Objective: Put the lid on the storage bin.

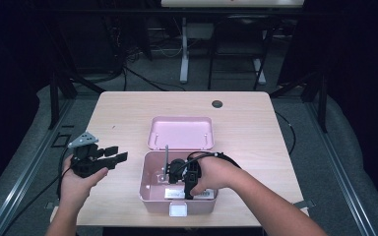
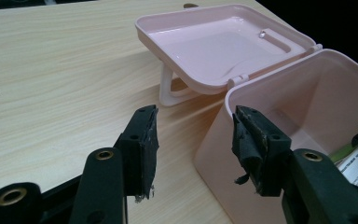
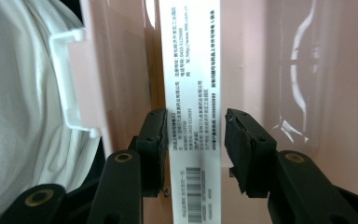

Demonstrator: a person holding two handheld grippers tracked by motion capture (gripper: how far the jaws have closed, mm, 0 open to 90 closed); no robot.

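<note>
High view sets the wooden table (image 1: pixel 256 123) as the largest thing, and on it, toward the person's edge, stands the pink storage box (image 1: pixel 150 196), which serves as the landmark for all else. Its lid (image 1: pixel 180 132) is already swung back and lies open just behind the box, hinge side touching the rear rim, so the opening step looks done. Inside the box, against the front wall, stands a white printed carton (image 1: pixel 189 193), apparently a medicine package, on edge with its barcode end low in the right gripper view. The right gripper (image 3: pixel 196 140) reaches down into the box with the person's hand above the rim; its jaws are spread to either side of the carton (image 3: pixel 191 70), the left-hand pad touching or nearly touching the carton's edge while the other pad stands clear of it, so nothing is pinched yet. I judge the work to be at the grasp itself: the carton is inside the box, and what is left is either closing on it to lift it out or drawing away after placing it; the pictures cannot settle which. The left gripper (image 1: pixel 109 155) waits just left of the box, over bare table, its jaws spread and holding nothing. A small dark round plug (image 1: pixel 217 103) sits well behind the box.
</note>
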